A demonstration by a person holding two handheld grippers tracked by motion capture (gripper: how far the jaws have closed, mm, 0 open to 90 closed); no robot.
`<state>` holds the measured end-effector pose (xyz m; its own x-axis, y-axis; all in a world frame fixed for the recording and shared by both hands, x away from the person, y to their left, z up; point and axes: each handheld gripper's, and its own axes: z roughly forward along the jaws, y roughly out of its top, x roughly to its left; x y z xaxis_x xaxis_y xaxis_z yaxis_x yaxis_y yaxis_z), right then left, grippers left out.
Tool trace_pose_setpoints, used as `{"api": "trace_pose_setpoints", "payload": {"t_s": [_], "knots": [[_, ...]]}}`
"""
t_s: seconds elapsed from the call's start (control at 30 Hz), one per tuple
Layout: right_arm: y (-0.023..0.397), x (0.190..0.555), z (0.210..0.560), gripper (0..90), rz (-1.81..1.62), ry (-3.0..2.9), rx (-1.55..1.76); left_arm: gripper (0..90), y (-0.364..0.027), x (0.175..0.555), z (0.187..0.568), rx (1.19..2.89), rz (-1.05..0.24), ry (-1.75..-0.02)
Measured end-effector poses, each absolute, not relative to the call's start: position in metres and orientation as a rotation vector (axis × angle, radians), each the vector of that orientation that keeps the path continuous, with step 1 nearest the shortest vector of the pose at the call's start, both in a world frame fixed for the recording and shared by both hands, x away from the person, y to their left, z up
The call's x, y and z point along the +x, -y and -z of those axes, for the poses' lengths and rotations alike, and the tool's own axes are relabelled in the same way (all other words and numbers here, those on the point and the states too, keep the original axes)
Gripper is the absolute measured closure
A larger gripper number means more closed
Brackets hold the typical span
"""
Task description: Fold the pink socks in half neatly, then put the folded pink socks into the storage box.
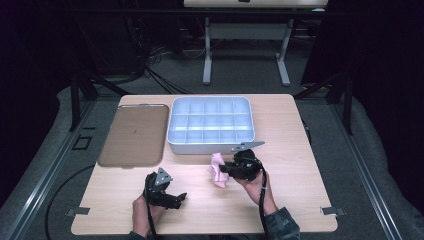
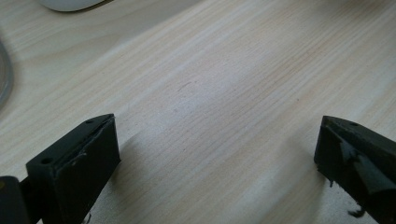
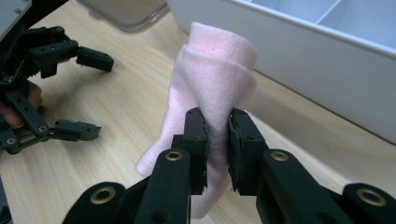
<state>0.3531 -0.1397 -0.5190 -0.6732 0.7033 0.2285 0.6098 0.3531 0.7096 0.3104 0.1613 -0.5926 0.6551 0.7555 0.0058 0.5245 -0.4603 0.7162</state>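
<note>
Pink cloth (image 3: 212, 74), folded, perhaps a sock, hangs clamped in the right gripper (image 3: 217, 140) just before the divided tray (image 1: 210, 125). Left gripper (image 1: 167, 192) rests released on the table (image 2: 224, 93). Lift clear over the wall, centre on one compartment.

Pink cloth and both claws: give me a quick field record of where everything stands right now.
held item: pink cloth, folded, hanging loose
right claw: shut on the pink cloth, raised off the table, just in front of the divided tray
left claw: open, nothing between its jaws, low over bare table
divided tray: white, compartments look empty
lid: brownish, lying flat to the left of the tray
pink cloth versus tray: not yet in any compartment
</note>
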Motion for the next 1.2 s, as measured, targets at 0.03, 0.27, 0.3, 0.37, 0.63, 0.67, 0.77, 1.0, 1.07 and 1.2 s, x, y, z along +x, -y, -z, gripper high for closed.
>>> {"api": "trace_pose_setpoints", "payload": {"t_s": [0.03,0.27,0.3,0.37,0.63,0.67,0.77,1.0,1.07,1.2], "knots": [[0.143,0.353,0.518,79.0,-1.233,-2.468,1.217,0.0,-0.161,0.310,0.593,2.170,-0.424,-0.988],[0.159,0.351,0.509,79.0,-1.231,-2.425,1.223,0.0,-0.161,0.310,0.593,2.167,-0.426,-0.995],[0.161,0.350,0.507,79.0,-1.234,-2.415,1.228,0.0,-0.161,0.310,0.592,2.169,-0.423,-0.994],[0.165,0.350,0.504,79.0,-1.233,-2.406,1.231,0.0,-0.161,0.310,0.592,2.171,-0.421,-0.994],[0.178,0.351,0.489,79.0,-1.256,-2.340,1.240,0.0,-0.161,0.310,0.592,2.170,-0.421,-0.995],[0.179,0.351,0.487,79.0,-1.257,-2.342,1.237,0.0,-0.161,0.310,0.592,2.171,-0.421,-0.995],[0.182,0.352,0.482,79.0,-1.255,-2.332,1.231,0.0,-0.161,0.310,0.593,2.163,-0.426,-0.999],[0.188,0.353,0.471,79.0,-1.263,-2.293,1.225,0.0,-0.161,0.311,0.593,2.160,-0.427,-1.002],[0.189,0.354,0.467,79.0,-1.263,-2.289,1.217,0.0,-0.161,0.311,0.593,2.159,-0.427,-1.004],[0.190,0.356,0.460,78.9,-1.266,-2.272,1.210,0.0,-0.161,0.311,0.592,2.165,-0.422,-1.007]]}}
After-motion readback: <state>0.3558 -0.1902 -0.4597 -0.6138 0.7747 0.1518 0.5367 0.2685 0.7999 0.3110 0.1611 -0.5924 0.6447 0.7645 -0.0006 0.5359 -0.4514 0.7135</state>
